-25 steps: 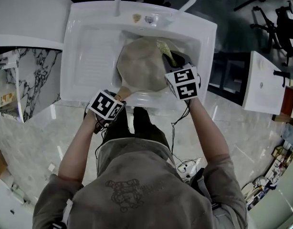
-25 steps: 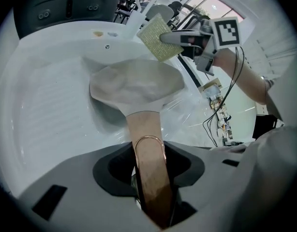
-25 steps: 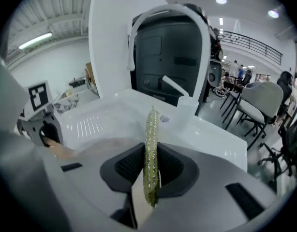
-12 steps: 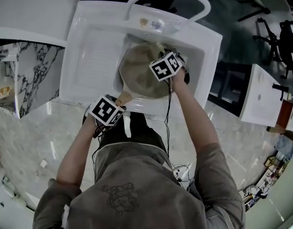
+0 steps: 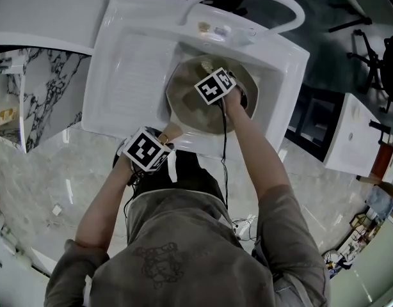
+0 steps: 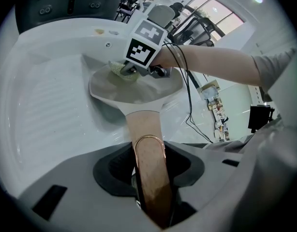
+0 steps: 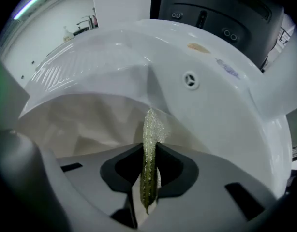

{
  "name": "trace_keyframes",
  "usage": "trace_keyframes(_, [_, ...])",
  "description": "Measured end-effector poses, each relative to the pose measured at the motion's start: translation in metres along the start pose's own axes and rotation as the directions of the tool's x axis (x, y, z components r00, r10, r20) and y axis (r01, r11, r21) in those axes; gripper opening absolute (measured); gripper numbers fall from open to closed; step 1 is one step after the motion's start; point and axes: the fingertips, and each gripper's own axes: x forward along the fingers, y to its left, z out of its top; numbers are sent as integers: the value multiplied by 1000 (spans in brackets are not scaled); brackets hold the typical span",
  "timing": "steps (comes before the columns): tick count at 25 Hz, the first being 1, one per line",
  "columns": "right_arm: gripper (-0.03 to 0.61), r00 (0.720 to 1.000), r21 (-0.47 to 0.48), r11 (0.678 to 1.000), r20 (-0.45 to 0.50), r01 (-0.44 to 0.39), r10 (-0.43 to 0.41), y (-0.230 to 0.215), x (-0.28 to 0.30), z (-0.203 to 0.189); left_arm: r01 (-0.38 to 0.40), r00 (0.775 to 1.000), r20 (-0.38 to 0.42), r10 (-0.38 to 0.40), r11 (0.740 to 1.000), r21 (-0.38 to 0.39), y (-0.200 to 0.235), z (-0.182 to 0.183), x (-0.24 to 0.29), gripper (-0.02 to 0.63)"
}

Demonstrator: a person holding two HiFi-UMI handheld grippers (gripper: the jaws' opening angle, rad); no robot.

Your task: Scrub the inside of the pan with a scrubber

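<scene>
My left claw (image 6: 149, 195) is clamped on the end of the pan handle (image 6: 144, 129), which runs straight out from between its jaws to the pan (image 5: 187, 110) sitting in the basin of the white sink (image 5: 129, 69). The handle's long axis points back toward me, so the bowl lies directly ahead of that claw and is steadied from my side. My right claw (image 7: 147, 192) pinches the scrubber (image 7: 149, 129), a thin green-and-clear pad held edge-on, with its length running along the line the claw points and its free end sticking out past the jaws. That claw is tipped steeply down over the bowl, toward the far side of the pan, away from the handle. From the left gripper view the scrubber's tip sits at the far inner wall, but I can't tell whether it presses on the metal or hangs just off it. What matters for the scrub is that the pan floor lies below and back toward me from the pad. I judge the right claw must draw the pad across the bowl, while the left only holds.
</scene>
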Motion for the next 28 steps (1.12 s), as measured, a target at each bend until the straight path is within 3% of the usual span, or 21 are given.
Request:
trace_keyframes(7, [74, 974, -46, 980, 105, -194, 198, 58, 4, 23, 4, 1000, 1, -4, 1000, 5, 0, 1, -1, 169])
trace_keyframes(13, [75, 904, -198, 896, 87, -397, 419, 115, -13, 23, 5, 1000, 9, -5, 1000, 2, 0, 1, 0, 169])
trace_keyframes(15, [74, 869, -261, 853, 84, -453, 487, 127, -22, 23, 4, 1000, 8, -4, 1000, 2, 0, 0, 0, 169])
trace_keyframes(18, [75, 811, -350, 762, 11, -545, 585, 145, -42, 12, 0, 1000, 6, 0, 1000, 2, 0, 1, 0, 169])
trace_keyframes(23, [72, 675, -292, 629, -85, -720, 733, 158, -83, 0, -13, 1000, 0, 13, 1000, 7, 1, 0, 0, 169])
trace_keyframes(28, [72, 555, -326, 465, -289, -823, 780, 158, -113, -43, -14, 1000, -15, 14, 1000, 12, 1, -1, 0, 169])
